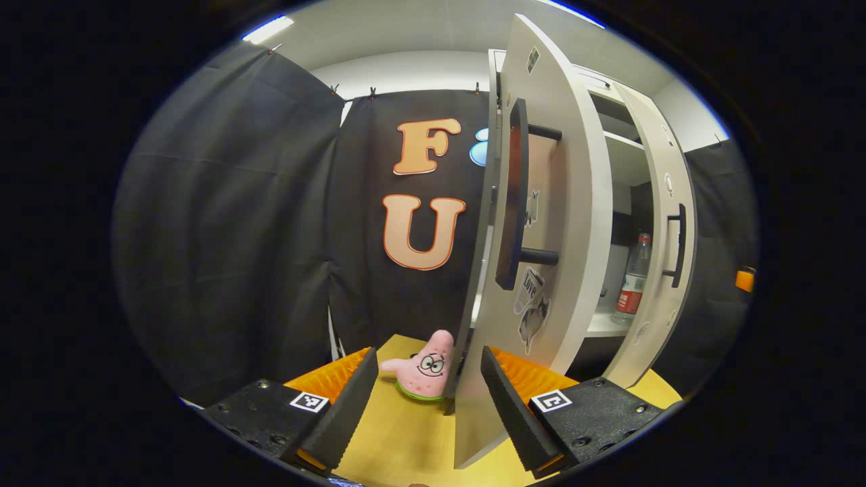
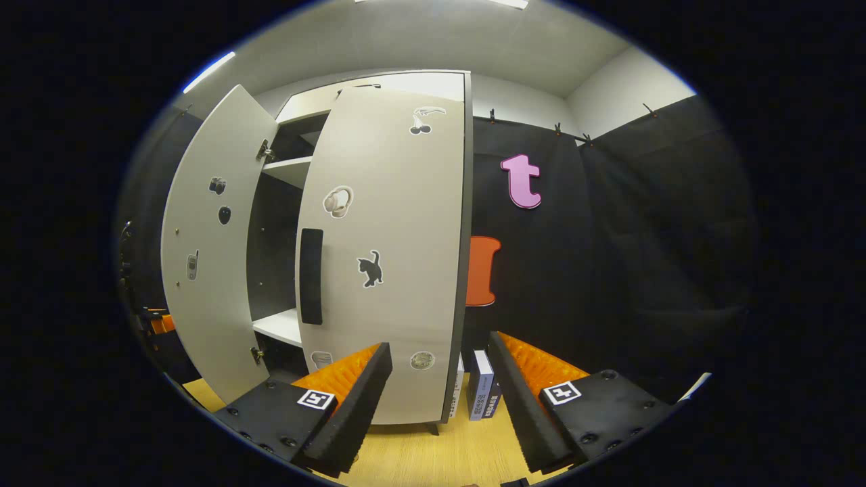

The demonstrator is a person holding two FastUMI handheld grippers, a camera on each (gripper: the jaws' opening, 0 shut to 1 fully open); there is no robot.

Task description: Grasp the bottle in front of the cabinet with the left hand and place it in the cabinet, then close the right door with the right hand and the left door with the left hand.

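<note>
Faintly, "Love" sticker (image 1: 531,284) on left door (image 1: 541,223)

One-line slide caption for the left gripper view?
Bottle shelved; open left gripper at the left door edge.

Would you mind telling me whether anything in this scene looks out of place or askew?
Nothing looks damaged or spilled. The clear plastic bottle stands upright on the white cabinet shelf. A pink star-shaped plush toy lies on the yellow table beside the left door.
</note>
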